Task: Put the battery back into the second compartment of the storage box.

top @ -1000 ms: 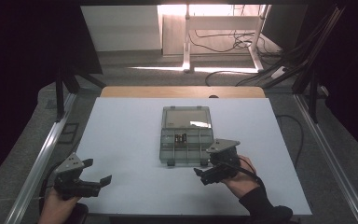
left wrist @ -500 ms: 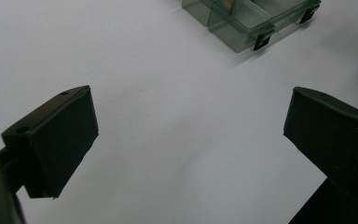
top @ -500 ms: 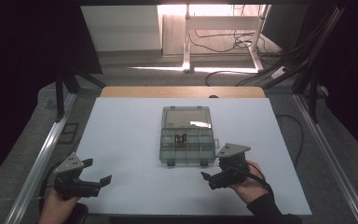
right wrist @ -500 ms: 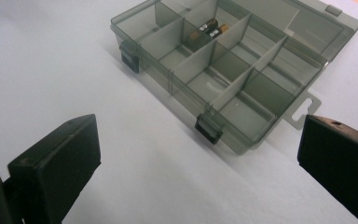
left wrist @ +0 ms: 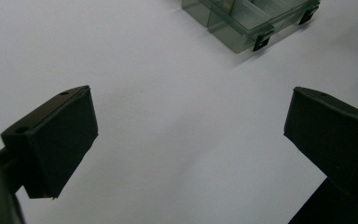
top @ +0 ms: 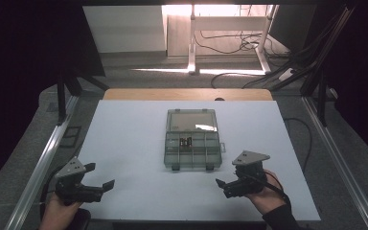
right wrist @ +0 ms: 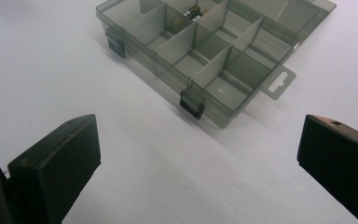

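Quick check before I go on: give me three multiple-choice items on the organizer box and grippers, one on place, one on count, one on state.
1. Where is the organizer box?
A. Mid-table, between and beyond the grippers
B. At the table's left edge
C. In the left gripper

2. How many black latches on its near wall?
A. One
B. Two
C. Four

3. The right gripper is:
A. Shut on the box
B. Shut, empty
C. Open

Key: 1 A, the high view shows it centred; 2 B, the right gripper view shows two; 3 C, its jaws stand wide apart.

Smoky-grey clear organizer box [top: 191, 140] w/ black latches [right wrist: 192, 104], white table [top: 124, 143], black fingers [left wrist: 56, 140].
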Motion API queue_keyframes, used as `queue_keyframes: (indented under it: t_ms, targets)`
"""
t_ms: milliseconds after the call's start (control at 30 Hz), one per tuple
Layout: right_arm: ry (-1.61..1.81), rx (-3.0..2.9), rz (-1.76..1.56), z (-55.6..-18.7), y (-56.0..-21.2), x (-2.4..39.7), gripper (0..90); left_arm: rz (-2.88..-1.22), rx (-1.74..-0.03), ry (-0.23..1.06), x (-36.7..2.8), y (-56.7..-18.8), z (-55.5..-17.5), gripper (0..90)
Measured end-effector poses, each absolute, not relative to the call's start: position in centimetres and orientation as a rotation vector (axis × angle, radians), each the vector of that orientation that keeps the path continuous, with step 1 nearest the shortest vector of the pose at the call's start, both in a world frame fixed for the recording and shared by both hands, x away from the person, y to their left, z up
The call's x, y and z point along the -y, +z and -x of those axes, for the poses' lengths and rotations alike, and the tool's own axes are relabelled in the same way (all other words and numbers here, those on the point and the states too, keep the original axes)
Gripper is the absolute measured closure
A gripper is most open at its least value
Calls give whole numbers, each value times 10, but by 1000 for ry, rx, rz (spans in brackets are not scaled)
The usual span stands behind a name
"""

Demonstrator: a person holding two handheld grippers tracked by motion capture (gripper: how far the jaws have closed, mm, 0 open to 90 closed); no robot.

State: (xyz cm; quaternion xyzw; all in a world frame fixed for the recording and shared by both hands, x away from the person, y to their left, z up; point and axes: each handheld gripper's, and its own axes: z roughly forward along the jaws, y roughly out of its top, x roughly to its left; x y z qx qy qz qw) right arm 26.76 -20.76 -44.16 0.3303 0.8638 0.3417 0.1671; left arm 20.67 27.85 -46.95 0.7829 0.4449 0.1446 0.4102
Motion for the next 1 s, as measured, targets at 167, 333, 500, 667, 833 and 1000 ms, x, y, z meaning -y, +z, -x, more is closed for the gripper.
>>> queue_keyframes:
  t_ms: [167,333,500,667,833,1000]
  targets:
    - [960,-2448,-947,-264,-442,214,0,-1970,-1121,364,-278,-470,-207,29]
    - [953,-2436,-968,-261,-442,221,0,-1970,-1121,364,-279,-470,-207,29]
    - [939,-2423,-983,-258,-444,227,0,-1969,-1120,365,-279,-469,-207,29]
    - [933,-2408,-1002,-256,-445,234,0,-1968,-1121,364,-279,-469,-207,28]
    - [924,-2393,-1021,-254,-445,242,0,-1969,-1119,365,-279,-469,-207,28]
    - [913,-2376,-1040,-252,-446,251,0,-1969,-1120,366,-279,-469,-206,28]
